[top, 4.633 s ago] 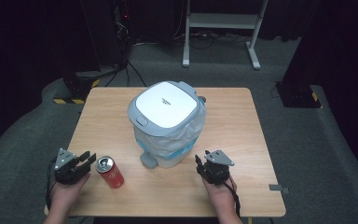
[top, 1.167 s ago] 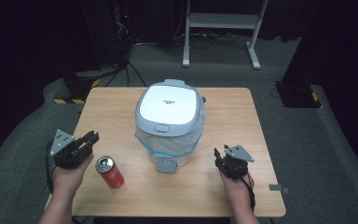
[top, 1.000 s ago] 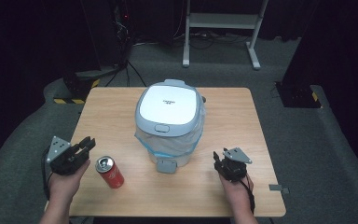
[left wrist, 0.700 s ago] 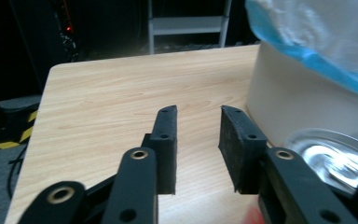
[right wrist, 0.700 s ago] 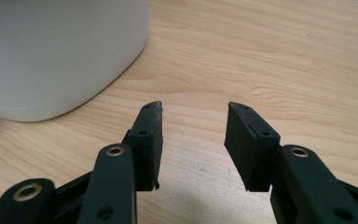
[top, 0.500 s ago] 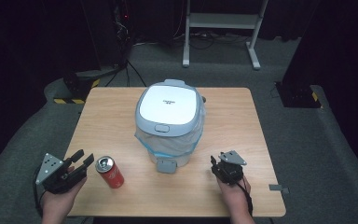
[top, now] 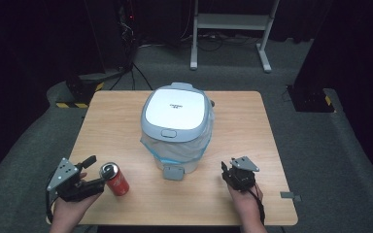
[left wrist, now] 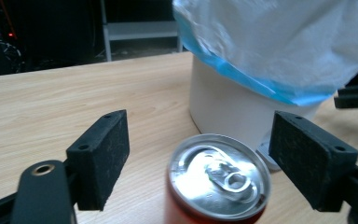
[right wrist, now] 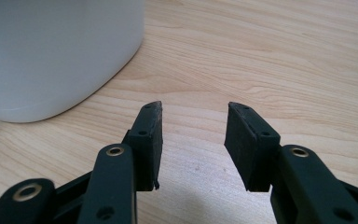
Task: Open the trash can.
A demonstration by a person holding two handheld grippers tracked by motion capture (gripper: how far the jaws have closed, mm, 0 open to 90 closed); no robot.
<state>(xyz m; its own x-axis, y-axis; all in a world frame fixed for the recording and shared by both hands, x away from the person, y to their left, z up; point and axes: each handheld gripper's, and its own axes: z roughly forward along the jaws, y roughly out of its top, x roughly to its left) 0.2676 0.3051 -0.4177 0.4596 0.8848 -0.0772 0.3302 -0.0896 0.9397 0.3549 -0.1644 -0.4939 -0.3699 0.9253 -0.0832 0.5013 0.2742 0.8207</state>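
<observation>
So the red soda can (top: 115,178) stands upright near the left front corner of the desk (top: 252,126), silver top up. The left gripper (top: 93,172) sits right at it, and its jaws have just been opening: they now stand wide on either side of the can's top without pressing on it. Just right and farther back is the white bin (top: 177,124) with its grey lid and a blue-edged liner hanging out. The right gripper (top: 225,171) rests over bare wood near the front right of the bin, jaws partly apart with nothing between them.
</observation>
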